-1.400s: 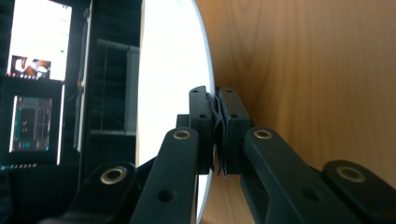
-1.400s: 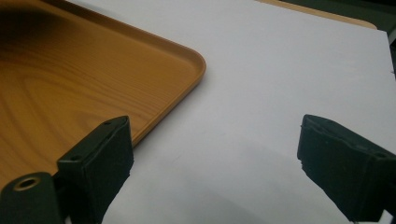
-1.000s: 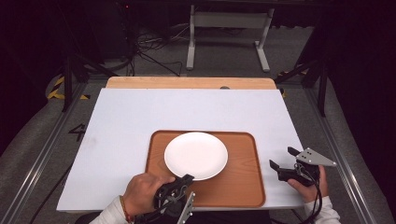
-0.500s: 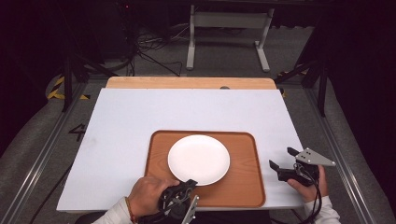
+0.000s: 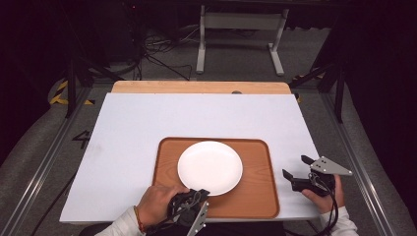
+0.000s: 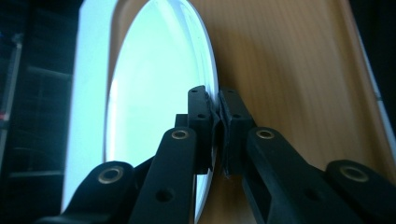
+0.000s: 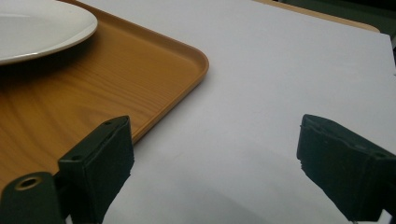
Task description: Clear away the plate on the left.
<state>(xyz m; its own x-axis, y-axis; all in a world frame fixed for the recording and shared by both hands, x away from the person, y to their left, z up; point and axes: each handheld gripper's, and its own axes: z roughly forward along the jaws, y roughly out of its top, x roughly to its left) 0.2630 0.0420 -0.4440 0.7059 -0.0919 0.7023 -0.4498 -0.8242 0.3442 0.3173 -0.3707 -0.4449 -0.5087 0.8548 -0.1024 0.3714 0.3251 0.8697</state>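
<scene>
A round white plate (image 5: pixel 210 167) lies on a brown wooden tray (image 5: pixel 255 196) at the near middle of the white table. My left gripper (image 5: pixel 200 192) comes in from the tray's near edge and is shut on the plate's near rim. In the left gripper view the two jaws pinch the thin rim of the plate (image 6: pixel 154 93) at the left gripper's tips (image 6: pixel 217 126), with the tray (image 6: pixel 289 70) behind. My right gripper (image 5: pixel 294 166) rests open on the table just right of the tray. In its own view the right gripper (image 7: pixel 215 168) holds nothing.
The white table top (image 5: pixel 162 118) stretches bare beyond and to the left of the tray, with a wooden strip (image 5: pixel 196 87) along its far edge. The tray's corner (image 7: pixel 196 60) and the plate (image 7: pixel 37 28) lie left of my right jaws. Dark floor with cables and a metal stand (image 5: pixel 241 29) lies beyond.
My left hand and gripper have shifted a little to the right along the tray's near edge, and the plate has edged slightly with them. The right gripper has stayed still.
</scene>
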